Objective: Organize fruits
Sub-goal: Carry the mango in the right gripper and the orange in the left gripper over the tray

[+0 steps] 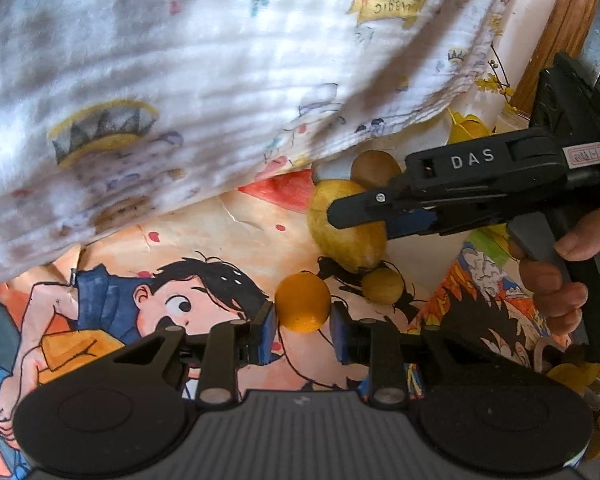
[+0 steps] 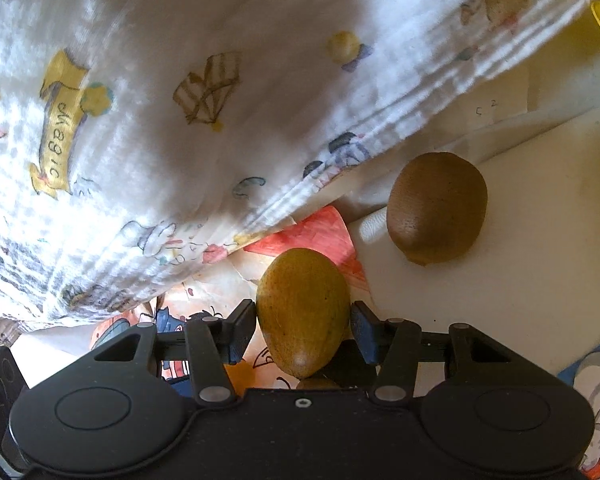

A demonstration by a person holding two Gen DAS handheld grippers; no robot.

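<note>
In the left wrist view my left gripper (image 1: 303,322) is shut on a small round orange fruit (image 1: 303,300), its blue pads pressing both sides. Just beyond, my right gripper (image 1: 364,220) reaches in from the right and is shut on a yellow-green mango-shaped fruit (image 1: 346,236). A small yellow round fruit (image 1: 382,286) lies beside it, and a brown kiwi (image 1: 374,168) sits behind. The right wrist view shows the mango-shaped fruit (image 2: 304,312) pinched between the pads of my right gripper (image 2: 304,330). The kiwi (image 2: 436,208) rests free on a white board (image 2: 500,280).
A white printed cloth (image 1: 200,80) hangs low over the far side, close above the fruits. The table carries a cartoon-printed cover (image 1: 204,280). A person's hand (image 1: 560,280) holds the right gripper's handle. Yellow items (image 1: 466,126) and a wooden post (image 1: 556,32) stand at the far right.
</note>
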